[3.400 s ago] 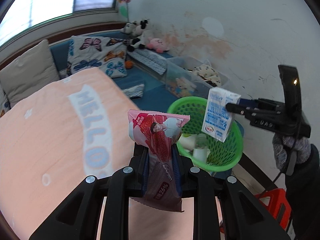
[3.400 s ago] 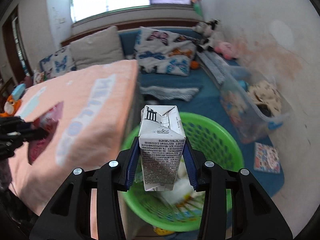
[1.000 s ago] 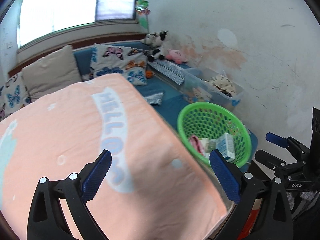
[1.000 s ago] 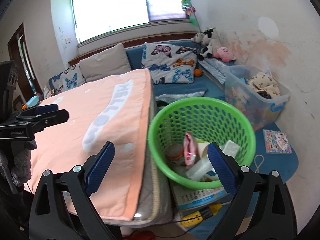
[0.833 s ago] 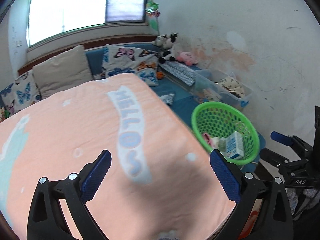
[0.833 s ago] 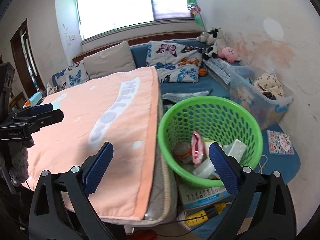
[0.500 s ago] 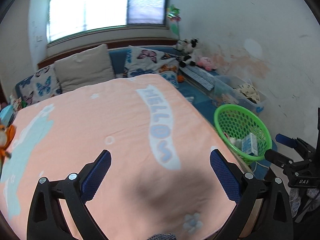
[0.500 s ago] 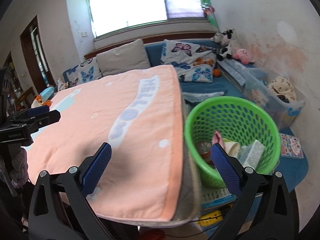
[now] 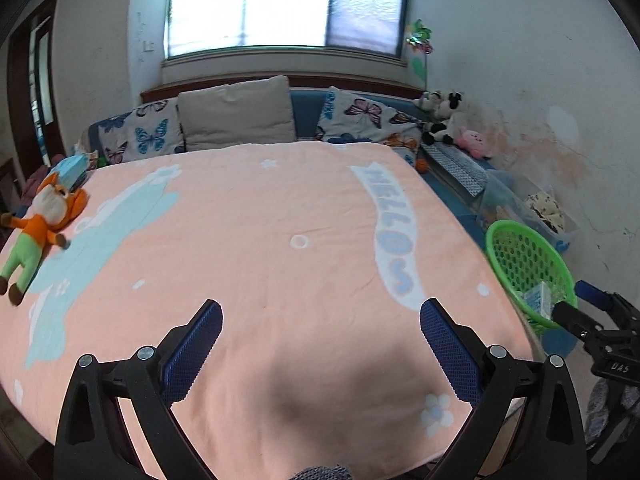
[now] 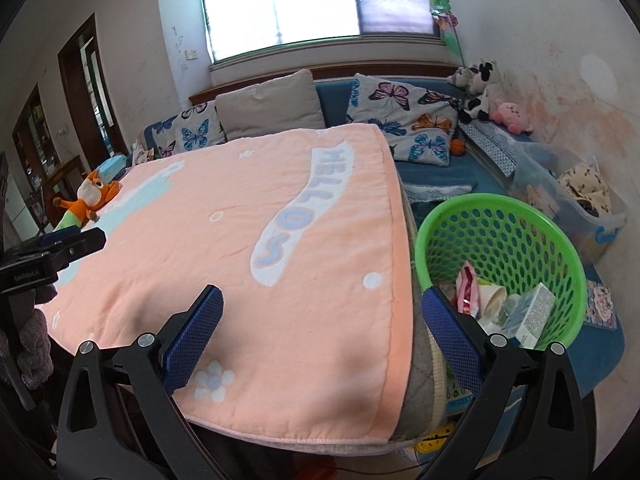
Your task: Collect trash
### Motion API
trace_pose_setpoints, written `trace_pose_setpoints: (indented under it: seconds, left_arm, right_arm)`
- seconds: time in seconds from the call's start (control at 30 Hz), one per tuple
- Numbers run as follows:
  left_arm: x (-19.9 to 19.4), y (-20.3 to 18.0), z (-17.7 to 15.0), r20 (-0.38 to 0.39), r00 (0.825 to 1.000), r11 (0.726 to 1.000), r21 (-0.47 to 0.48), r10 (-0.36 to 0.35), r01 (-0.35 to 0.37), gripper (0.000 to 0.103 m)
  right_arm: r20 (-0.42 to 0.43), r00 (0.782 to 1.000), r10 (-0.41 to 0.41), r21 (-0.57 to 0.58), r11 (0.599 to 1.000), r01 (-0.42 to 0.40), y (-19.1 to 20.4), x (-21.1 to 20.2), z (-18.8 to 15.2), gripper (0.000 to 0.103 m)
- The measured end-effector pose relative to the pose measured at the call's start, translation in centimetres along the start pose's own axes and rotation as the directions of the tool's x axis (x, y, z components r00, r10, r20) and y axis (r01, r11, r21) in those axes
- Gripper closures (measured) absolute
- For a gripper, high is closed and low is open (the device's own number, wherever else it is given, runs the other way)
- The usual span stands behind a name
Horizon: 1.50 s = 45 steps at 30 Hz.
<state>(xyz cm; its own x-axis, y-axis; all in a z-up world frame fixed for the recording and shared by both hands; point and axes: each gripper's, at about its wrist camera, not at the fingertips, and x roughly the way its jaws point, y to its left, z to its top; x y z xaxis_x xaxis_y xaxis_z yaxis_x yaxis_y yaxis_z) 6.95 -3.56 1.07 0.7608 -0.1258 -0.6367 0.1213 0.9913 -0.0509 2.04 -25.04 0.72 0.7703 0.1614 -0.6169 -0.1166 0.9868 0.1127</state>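
Left wrist view: both grippers [image 9: 320, 344], [image 10: 320, 344] now gape empty over the bed [image 9: 260, 240], carton [image 10: 534, 314] and wrapper [image 10: 466, 286] dropped into the green basket [image 10: 500, 204] (collection looks finished).

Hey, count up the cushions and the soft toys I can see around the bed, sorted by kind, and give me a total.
Butterfly-print cushions: 2
Plain beige cushions: 1
Orange fox soft toys on the blanket: 1
Black-and-white cow soft toys: 1
Pink round soft toys: 1
Total: 6
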Motion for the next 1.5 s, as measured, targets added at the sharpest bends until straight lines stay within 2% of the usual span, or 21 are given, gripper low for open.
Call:
trace_pose_setpoints:
  seconds: [0.13, 0.37, 0.7, 1.5]
  left_arm:
    - [-0.3, 0.4, -0.8, 0.027, 0.999, 0.999, -0.006, 0.039, -0.039, 0.007]
    - [-0.7, 0.2, -1.4, 0.057, 0.997, 0.998, 0.004, 0.057, -0.058, 0.007]
    - [-0.3, -0.9, -1.8, 0.052, 0.998, 0.999, 0.02, 0.034, -0.035, 0.007]
    - [0.3, -0.7, -1.2, 0.076, 0.996, 0.998, 0.018, 0.055, -0.057, 0.007]
  right_arm:
    - [0.005, 1.0, -0.007, -0.007, 1.0, 0.007, 0.6, 0.1, -0.3, 0.004]
    - [0.004, 1.0, 0.001, 0.02, 1.0, -0.001, 1.0, 0.7, -0.5, 0.004]
    - [0.013, 1.0, -0.017, 0.01, 1.0, 0.017, 1.3, 0.4, -0.4, 0.004]
    - [0.014, 1.0, -0.025, 0.014, 1.0, 0.025, 1.4, 0.8, 0.3, 0.004]
